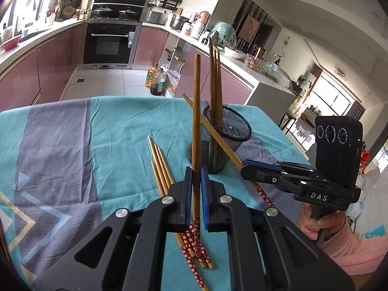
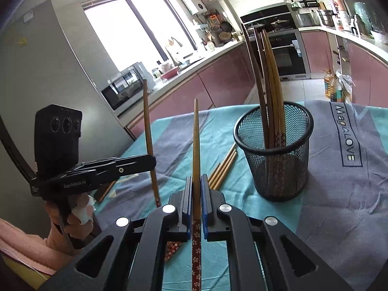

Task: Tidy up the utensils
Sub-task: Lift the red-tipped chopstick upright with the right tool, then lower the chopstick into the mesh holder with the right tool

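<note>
I am viewing a wrinkled cotton tablecloth (image 1: 72,131) in teal and grey bands, with pale geometric line prints, covering the whole table. On it a round black wire-mesh cup (image 2: 274,150) with a solid rolled rim is standing upright. Through its open weave I am seeing several long tapered bamboo chopsticks (image 2: 271,77), brown and smooth, leaning together against the cup's far wall with their thin tips pointing up and their red flower-printed handle ends at the bottom.

Beside the cup, a loose group of matching chopsticks (image 1: 161,167) is lying flat on the cloth, roughly parallel, with the patterned red ends toward me.

I am holding two black hinged grippers with blue ribbed pads. The left gripper (image 1: 196,177) is closed on one brown chopstick (image 1: 196,111), clamping it just above its red patterned section, so the shaft is standing nearly upright above the cloth, in front of the cup. The right gripper (image 2: 197,184) is likewise closed on a second chopstick (image 2: 196,140), pinching it near the patterned handle; in the left wrist view that stick is slanting up across the front of the cup.
</note>
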A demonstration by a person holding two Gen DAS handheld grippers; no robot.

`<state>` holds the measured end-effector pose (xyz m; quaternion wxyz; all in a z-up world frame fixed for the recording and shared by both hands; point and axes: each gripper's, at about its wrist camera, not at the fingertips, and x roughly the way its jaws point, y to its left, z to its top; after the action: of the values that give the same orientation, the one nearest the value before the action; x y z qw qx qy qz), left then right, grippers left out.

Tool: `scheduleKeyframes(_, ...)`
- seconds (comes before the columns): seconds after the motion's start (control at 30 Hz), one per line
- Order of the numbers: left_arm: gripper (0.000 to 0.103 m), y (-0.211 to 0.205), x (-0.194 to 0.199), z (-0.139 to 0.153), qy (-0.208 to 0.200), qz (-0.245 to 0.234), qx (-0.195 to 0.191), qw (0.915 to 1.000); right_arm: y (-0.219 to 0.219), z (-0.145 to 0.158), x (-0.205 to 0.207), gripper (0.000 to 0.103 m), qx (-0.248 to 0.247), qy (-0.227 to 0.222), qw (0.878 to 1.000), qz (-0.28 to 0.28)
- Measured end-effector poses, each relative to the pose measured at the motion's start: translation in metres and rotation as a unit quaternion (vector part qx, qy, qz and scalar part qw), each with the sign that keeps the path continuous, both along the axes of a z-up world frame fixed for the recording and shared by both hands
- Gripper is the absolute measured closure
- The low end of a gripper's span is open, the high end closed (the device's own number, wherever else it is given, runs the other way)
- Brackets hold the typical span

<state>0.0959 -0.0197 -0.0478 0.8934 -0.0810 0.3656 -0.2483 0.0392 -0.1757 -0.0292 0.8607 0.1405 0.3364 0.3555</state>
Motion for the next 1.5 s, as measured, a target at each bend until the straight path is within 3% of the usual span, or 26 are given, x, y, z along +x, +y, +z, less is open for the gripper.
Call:
scheduleKeyframes(0.37, 0.095, -0.012, 0.001, 0.019, -0.019, -0.019, -0.002, 0.9996, -0.018, 0.007, -0.006, 0.097, 0.036, -0.020, 0.999, 0.007)
scheduleKeyframes(0.63, 0.095, -0.023, 0.008, 0.017, -0.012, -0.033, -0.003, 0.9994, -0.014, 0.010, -0.020, 0.097, 0.048, -0.047, 0.997, 0.046)
scheduleKeyframes(0.93, 0.095, -0.035, 0.003, 0.018, -0.008, -0.053, -0.001, 0.9985, -0.009, 0.008, -0.017, 0.097, 0.041, -0.032, 0.997, 0.060)
scheduleKeyframes(1.2, 0.095, -0.034, 0.004, 0.030, -0.025, -0.049, 0.012, 0.9984, -0.021, 0.027, -0.021, 0.097, 0.033, -0.058, 0.997, 0.032)
scheduleKeyframes(1.5, 0.095, -0.029, 0.008, 0.083, -0.084, -0.041, 0.012, 0.9955, -0.048, 0.065, -0.013, 0.097, 0.003, -0.107, 0.994, -0.031)
